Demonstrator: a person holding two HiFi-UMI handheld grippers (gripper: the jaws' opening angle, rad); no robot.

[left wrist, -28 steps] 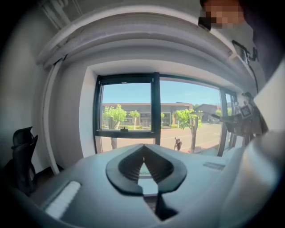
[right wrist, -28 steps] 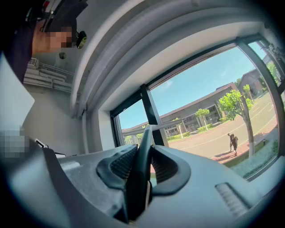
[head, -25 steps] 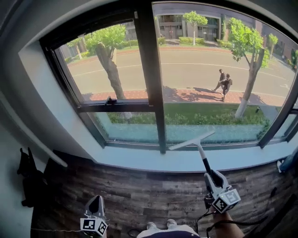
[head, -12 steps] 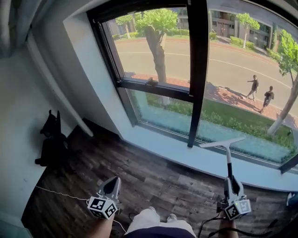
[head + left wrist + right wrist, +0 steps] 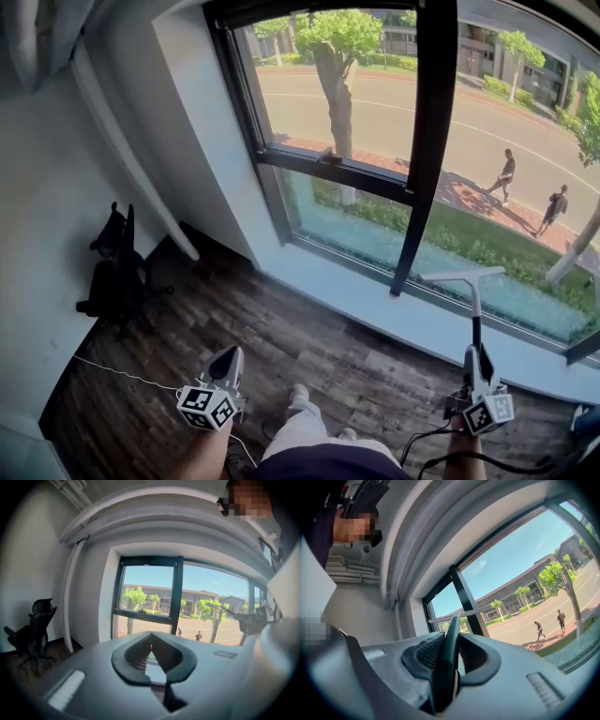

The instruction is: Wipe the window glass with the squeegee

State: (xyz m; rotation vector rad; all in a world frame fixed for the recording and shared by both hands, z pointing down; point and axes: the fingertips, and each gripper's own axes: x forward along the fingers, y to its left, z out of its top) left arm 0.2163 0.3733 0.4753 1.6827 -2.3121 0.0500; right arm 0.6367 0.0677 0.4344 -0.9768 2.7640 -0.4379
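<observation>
Risk lies in the grip: the right gripper pinches the squeegee only low on its thin handle. With that long lever, the blade could twist or slip in the jaws once it presses on the glass, and that would leave streaks. The blade hangs low, above the sill and just right of the dark mullion. I cannot tell whether it touches the pane. A careless swing could knock that bar.

The squeegee stands upright from the jaws, with a dark handle, a pale stem and 1 narrow pale blade across the top, slightly tilted. The jaws clamp the handle from both sides. The left gripper hangs low over the floor, its jaws together with nothing between them.
</observation>
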